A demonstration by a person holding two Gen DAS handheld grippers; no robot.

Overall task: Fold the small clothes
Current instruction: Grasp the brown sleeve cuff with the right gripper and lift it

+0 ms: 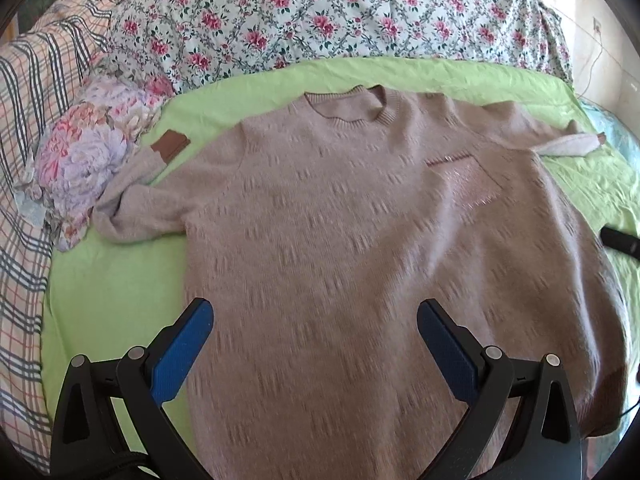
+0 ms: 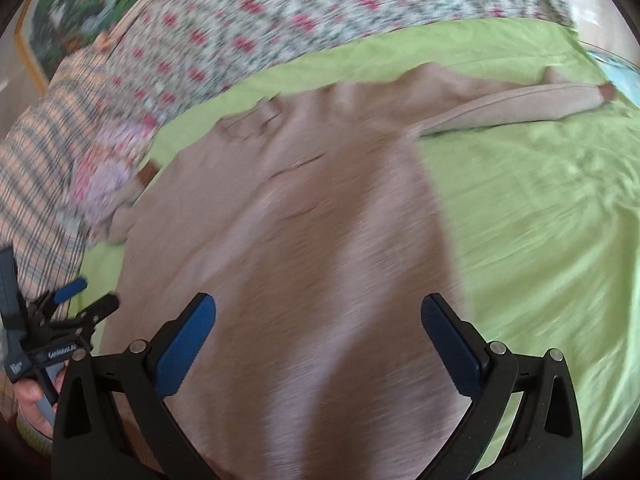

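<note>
Nearest, we logged the left gripper, jaws wide apart and clamping nothing, poised above the hem end of the sweater. The right gripper stood likewise agape and empty over the same lower body panel; its view was blurred.

Next, the sweater itself: one pinkish-beige knit, face up and spread flat on the green sheet, collar toward the far side. We noted the left sleeve bunched against a floral pillow, and the right sleeve lying stretched outward.

Farthest, a floral quilt and a plaid blanket.

Status, as we judged it: garment laid out, no fold visible; sleeves and body all remained to be folded.
</note>
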